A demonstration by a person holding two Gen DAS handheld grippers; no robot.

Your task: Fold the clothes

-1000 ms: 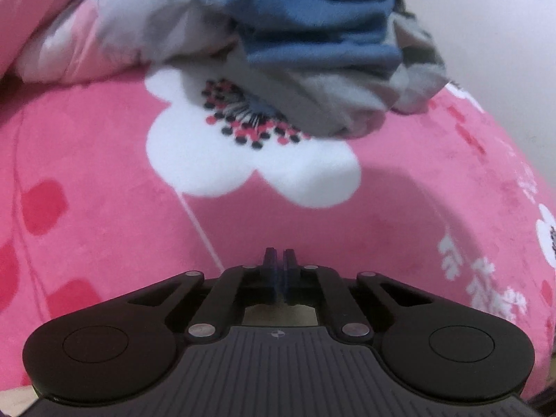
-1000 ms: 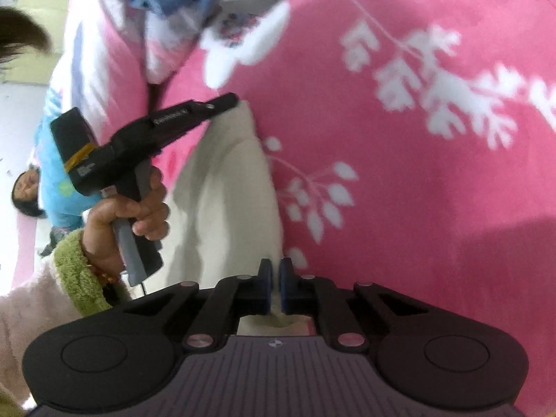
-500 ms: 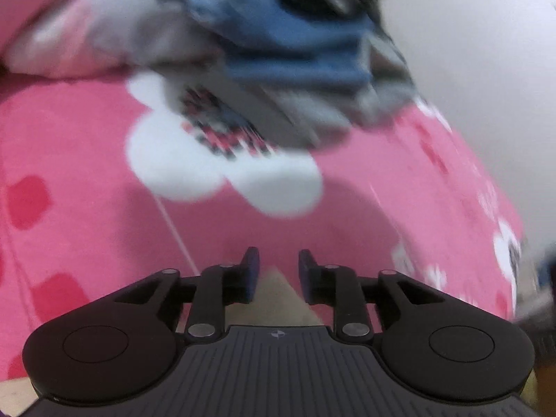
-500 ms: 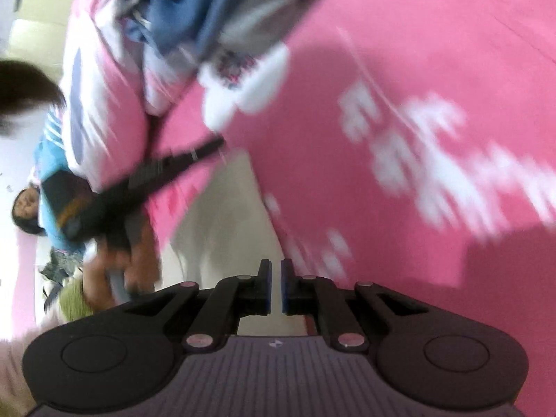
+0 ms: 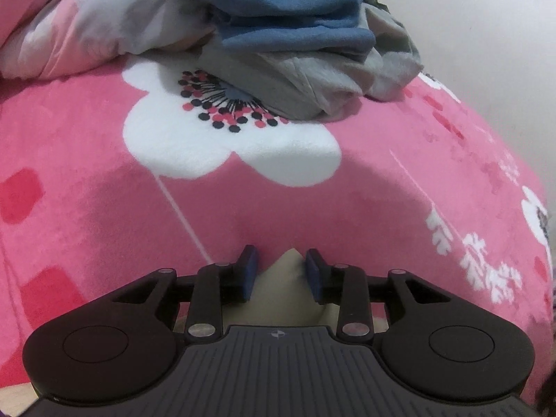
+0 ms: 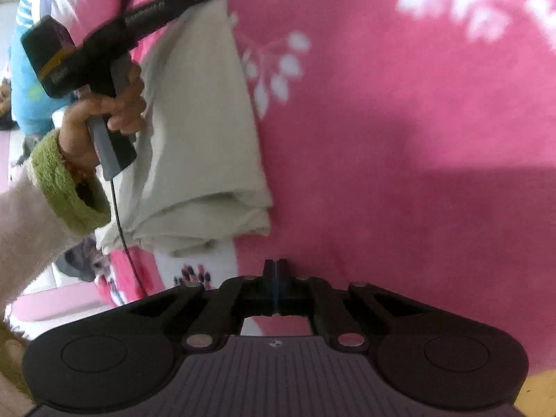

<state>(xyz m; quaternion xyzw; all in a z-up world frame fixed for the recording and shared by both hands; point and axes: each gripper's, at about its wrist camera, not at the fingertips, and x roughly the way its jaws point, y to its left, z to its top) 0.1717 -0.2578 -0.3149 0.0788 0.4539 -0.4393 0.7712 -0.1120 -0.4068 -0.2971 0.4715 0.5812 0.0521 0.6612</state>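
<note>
Folded beige cloth (image 6: pixel 205 132) lies lengthwise on the pink blanket (image 6: pixel 399 132). Left tongs (image 5: pixel 280 272) are opening around its corner, pads clear; right tongs (image 6: pixel 275 271) pinched together, empty.

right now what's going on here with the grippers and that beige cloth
A person is folding clothes on a pink flowered blanket with a handheld gripper in each hand. The left gripper is at a corner of the folded beige cloth; its jaws are opening, with the corner between them but not pinched. The right gripper is shut on nothing, just off the cloth's near end. A pile of blue and grey clothes waits further back.
</note>
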